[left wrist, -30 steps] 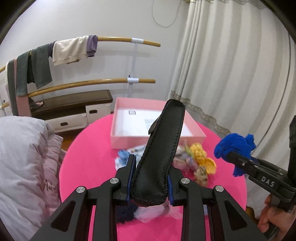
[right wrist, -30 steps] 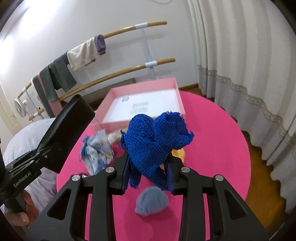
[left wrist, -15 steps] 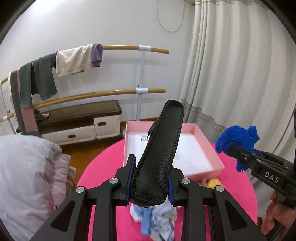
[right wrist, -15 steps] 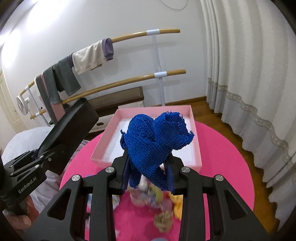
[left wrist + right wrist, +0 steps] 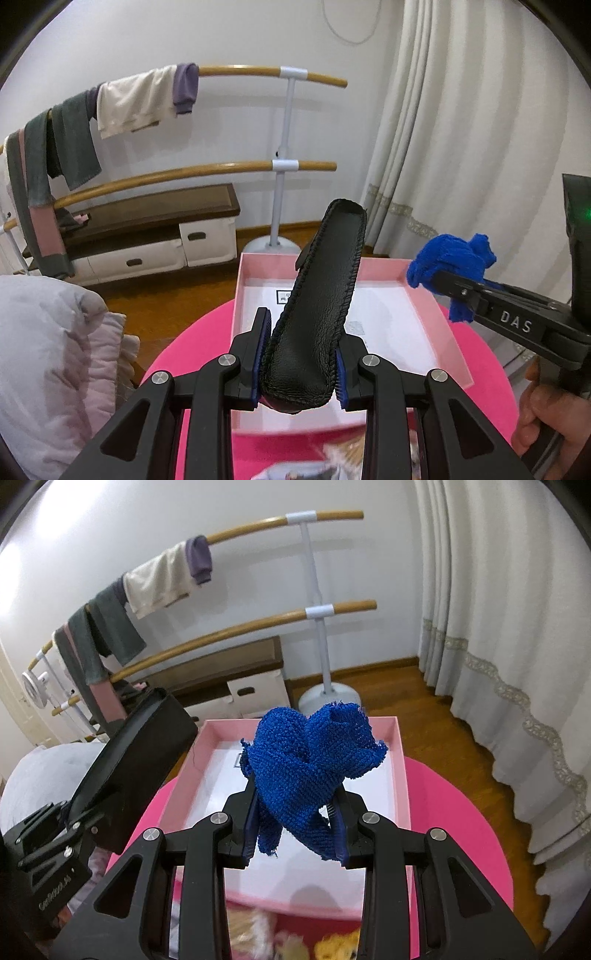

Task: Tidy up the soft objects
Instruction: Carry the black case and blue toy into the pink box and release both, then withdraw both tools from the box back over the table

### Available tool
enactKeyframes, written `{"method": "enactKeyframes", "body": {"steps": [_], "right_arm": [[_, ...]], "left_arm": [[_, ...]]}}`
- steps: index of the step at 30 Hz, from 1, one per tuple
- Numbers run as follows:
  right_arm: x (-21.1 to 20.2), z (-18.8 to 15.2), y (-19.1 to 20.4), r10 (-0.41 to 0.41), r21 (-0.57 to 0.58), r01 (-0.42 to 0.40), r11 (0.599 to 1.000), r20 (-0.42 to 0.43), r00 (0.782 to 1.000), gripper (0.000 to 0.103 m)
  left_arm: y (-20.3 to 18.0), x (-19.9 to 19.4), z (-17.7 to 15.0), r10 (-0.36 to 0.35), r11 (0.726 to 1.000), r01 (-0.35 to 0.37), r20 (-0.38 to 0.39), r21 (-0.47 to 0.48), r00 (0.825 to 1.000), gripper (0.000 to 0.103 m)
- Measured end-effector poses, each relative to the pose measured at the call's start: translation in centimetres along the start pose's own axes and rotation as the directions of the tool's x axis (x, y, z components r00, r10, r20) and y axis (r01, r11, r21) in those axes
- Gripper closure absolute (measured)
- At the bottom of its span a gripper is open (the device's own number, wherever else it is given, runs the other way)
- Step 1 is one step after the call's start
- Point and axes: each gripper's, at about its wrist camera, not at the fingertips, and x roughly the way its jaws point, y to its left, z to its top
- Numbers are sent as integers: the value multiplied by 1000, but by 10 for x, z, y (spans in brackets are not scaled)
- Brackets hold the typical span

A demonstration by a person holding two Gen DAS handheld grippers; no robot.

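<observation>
Both grippers are now in the carrying step, just before the drop into the pink box, which sits on the round pink counter. The left gripper has its jaws clamped on the lower end of a black leather case, which points up toward 12 o'clock over the white floor of the box. The right gripper has its jaws clamped on a bunched blue knitted cloth, also held above the box; in the left view this cloth appears at 3 o'clock, over the right wall of the box. I judge the next move must bring each thing lower inside the walls and only then let the jaws part, so that nothing falls on the rim. Some small soft toys wait on the counter at 6 o'clock, blurred. Compared with one second ago, both grippers have gone forward: then the toys lay under them and the box was farther, now the box fills the middle of both views.
</observation>
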Motion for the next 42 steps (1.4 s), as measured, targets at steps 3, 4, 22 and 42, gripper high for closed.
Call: {"method": "enactKeyframes", "body": {"steps": [3,4,22,42], "right_arm": [[25,7,-5,-11,10,12,1000,-35,999,73],[32,9,-7,-13,12,14,1000,-46,999,73],[114,3,-42,-40,78,55,995,-184,982,26],[-47,-27,-11,-36,99,32,995,43,998,0]], "left_arm": [[-1,39,19,1,1000,-2,-36,-9,999,77],[0,52,24,4,1000,-4,-48,-9,999,77],[-4,222,100,43,999,-42,-184,5,982,37],[-19,129,114,60,997,-64,81,42,995,0]]}}
